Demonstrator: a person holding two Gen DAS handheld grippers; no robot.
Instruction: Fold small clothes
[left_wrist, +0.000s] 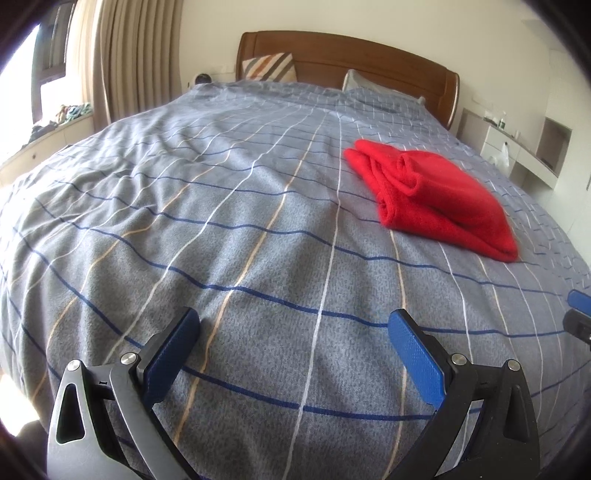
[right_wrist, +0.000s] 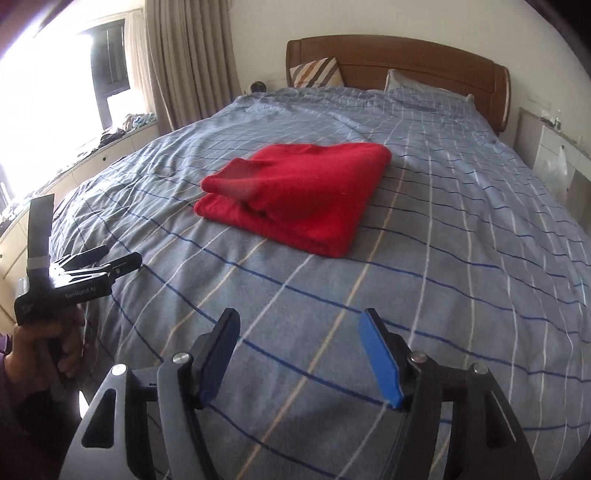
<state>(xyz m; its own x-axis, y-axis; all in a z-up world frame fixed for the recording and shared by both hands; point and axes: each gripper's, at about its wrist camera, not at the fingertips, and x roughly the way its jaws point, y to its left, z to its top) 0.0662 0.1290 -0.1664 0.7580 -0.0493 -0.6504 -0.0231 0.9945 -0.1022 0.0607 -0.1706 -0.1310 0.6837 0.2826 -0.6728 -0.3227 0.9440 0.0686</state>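
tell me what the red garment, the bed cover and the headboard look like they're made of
Red garment: looks like soft fleece or a fuzzy knit, matte with a napped surface and thick rounded folds.
Bed cover: woven or brushed fabric, probably cotton, matte and wrinkled, grey-blue with thin lines.
Headboard: wood or wood veneer, brown with a smooth satin sheen.

folded garment (right_wrist: 299, 195) on bed (right_wrist: 443, 258), pillows (right_wrist: 406, 79) behind
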